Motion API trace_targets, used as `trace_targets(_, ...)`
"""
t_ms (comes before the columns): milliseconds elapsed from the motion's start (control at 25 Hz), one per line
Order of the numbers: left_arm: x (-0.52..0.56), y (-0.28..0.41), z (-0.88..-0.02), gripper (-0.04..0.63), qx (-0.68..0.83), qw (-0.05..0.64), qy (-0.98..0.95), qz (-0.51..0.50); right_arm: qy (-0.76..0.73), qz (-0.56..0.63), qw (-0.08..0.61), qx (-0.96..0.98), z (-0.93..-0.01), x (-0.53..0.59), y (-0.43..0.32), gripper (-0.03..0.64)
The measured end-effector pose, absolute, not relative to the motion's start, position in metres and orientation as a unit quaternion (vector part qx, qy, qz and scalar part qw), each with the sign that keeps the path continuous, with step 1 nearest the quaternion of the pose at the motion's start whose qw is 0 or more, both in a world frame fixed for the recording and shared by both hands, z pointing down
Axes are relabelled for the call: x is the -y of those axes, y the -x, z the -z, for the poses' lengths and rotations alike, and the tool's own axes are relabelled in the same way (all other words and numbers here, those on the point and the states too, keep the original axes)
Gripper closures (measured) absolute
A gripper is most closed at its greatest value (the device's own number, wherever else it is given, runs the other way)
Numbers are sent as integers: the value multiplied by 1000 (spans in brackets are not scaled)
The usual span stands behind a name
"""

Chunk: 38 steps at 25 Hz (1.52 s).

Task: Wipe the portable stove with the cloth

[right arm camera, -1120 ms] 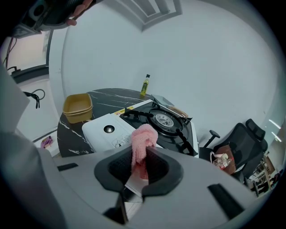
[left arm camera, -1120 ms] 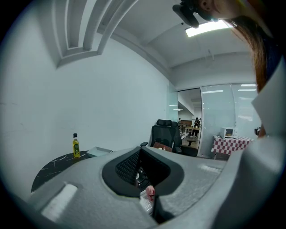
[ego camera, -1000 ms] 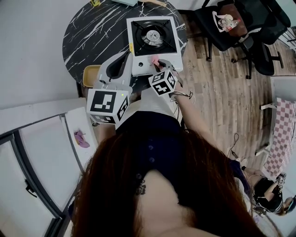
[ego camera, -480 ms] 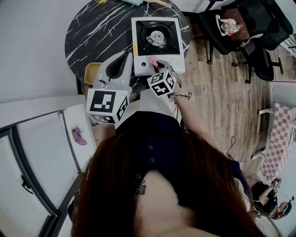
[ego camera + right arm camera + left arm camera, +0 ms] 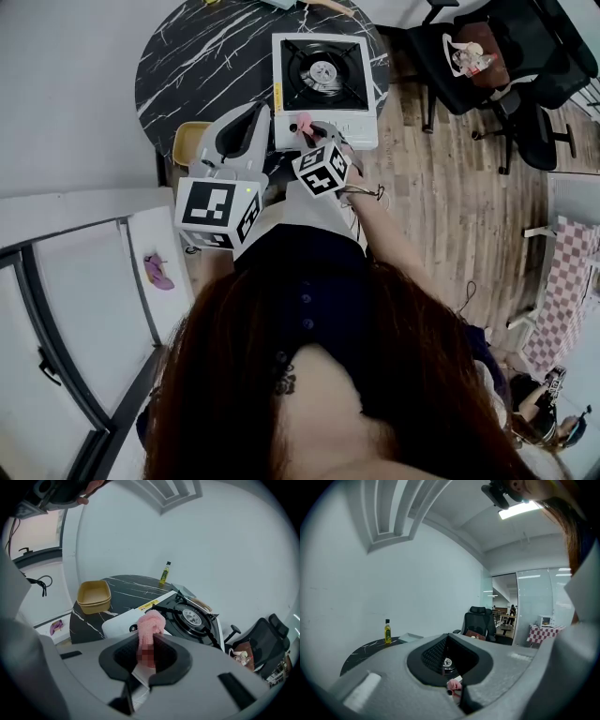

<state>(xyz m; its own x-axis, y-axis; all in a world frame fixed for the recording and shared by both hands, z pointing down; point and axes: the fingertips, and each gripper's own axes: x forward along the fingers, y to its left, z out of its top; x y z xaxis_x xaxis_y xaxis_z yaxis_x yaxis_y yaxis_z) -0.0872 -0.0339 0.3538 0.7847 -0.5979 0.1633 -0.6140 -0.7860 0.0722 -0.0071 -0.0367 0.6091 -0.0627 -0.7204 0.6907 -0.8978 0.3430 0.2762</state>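
Note:
The portable stove, white with a black burner top, stands on the round black marble table. My right gripper is shut on a pink cloth, which is at the stove's near-left front edge. In the right gripper view the cloth sticks up from between the jaws of the right gripper, with the stove just beyond. My left gripper hangs left of the stove, jaws together and holding nothing. The left gripper view shows the burner and the cloth past its jaws.
A yellow bowl sits at the table's near-left edge, beside the left gripper. An oil bottle stands at the far side. Black office chairs stand on the wooden floor to the right. A white wall is to the left.
The right gripper has carried the pink cloth a little to the left along the stove's front edge. The left gripper has stayed where it was.

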Motion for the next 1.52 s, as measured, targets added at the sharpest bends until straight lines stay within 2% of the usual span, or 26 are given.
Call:
trace_targets(640, 33, 96, -354, 583, 331, 60, -939, -71, -542, -107, 384, 740, -608, 42, 38, 560)
trace_targets(1520, 35, 100, -354, 583, 340, 63, -936, -71, -501, -45, 419, 756, -606, 41, 69, 558)
